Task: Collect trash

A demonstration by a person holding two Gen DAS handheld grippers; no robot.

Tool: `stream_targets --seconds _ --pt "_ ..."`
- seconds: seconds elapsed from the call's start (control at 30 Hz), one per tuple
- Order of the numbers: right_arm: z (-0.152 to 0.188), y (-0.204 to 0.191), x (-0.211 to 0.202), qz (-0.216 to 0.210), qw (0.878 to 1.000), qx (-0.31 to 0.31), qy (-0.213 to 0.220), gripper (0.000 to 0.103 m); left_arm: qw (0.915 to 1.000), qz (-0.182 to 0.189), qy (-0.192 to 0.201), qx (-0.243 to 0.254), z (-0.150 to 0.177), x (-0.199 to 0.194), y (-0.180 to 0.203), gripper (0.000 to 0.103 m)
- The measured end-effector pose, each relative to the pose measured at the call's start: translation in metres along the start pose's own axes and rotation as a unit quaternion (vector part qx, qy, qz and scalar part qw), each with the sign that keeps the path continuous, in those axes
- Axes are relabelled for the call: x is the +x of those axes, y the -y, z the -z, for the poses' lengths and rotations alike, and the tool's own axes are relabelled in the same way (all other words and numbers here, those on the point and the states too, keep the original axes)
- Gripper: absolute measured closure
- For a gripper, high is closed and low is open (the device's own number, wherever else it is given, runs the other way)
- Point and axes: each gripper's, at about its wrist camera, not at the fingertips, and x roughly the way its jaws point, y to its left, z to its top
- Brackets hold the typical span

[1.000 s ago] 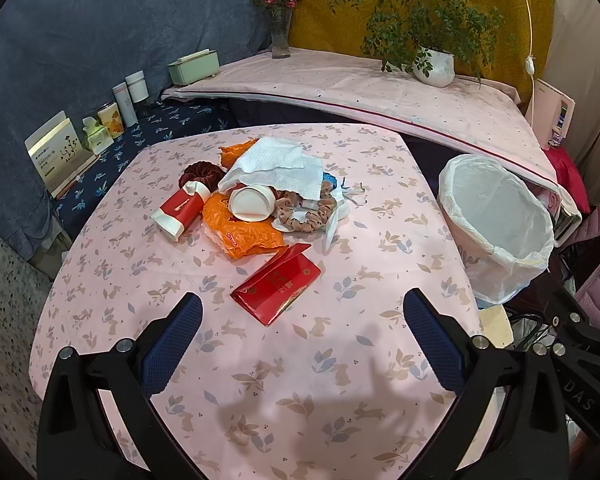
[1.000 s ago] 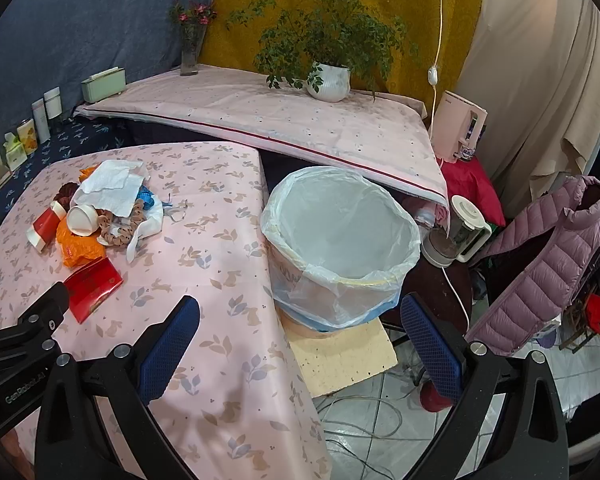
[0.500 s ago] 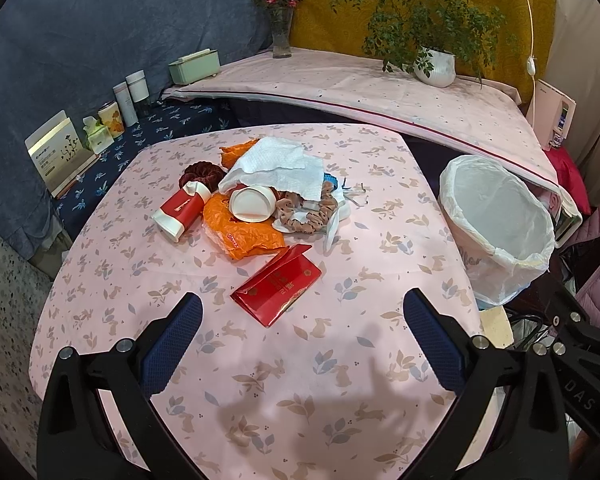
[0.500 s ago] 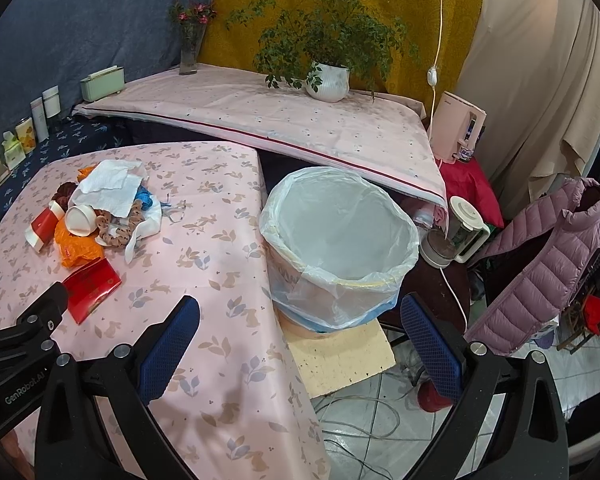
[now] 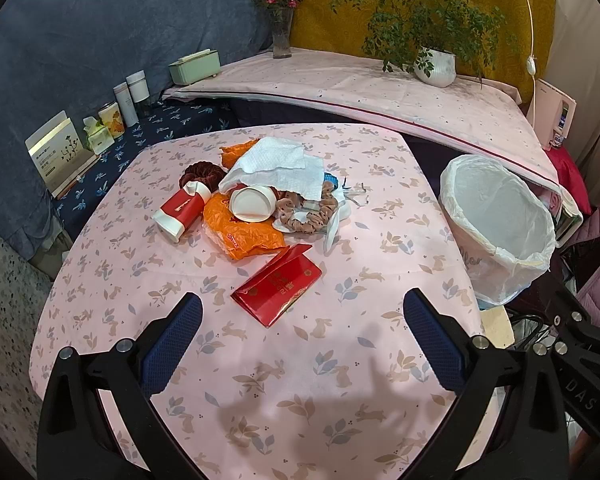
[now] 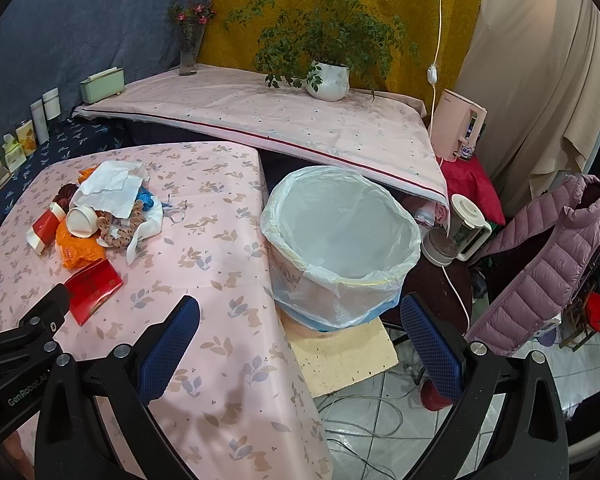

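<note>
Left tool (image 5: 303,334), right tool (image 6: 300,334): black frames, blue textured pads, silver screws.

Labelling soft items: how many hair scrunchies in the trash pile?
2. A dark maroon scrunchie at the pile's far left edge, and a tan patterned scrunchie on its right side, partly under the paper towel. More may be hidden underneath.

Matt printed cloth covers the bench (image 5: 260,380); the bin liner (image 6: 340,240) is thin, glossy plastic — the red packet (image 5: 278,290) perhaps glossy card.
</note>
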Motion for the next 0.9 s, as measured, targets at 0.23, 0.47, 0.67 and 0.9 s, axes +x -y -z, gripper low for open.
stream_targets --seconds 0.23,0.47,0.67,0.9 --pt "0.000 0.000 0.000 0.000 1.000 -0.001 0.000 0.007 1.0000 -0.001 0.002 0.000 0.000 0.000 0.000 0.007" --pt "0.000 0.001 0.000 0.000 1.000 0.001 0.001 0.007 1.0000 0.000 0.000 0.000 -0.001 0.000 -0.001 0.007" --pt "-0.001 0.000 -0.001 0.000 1.000 0.004 0.003 0.007 1.0000 0.002 0.001 -0.001 0.000 0.000 -0.003 0.007" --pt "-0.002 0.000 -0.001 0.001 1.000 0.004 0.004 0.007 0.9998 0.015 -0.009 -0.007 -0.003 0.007 -0.012 0.007"
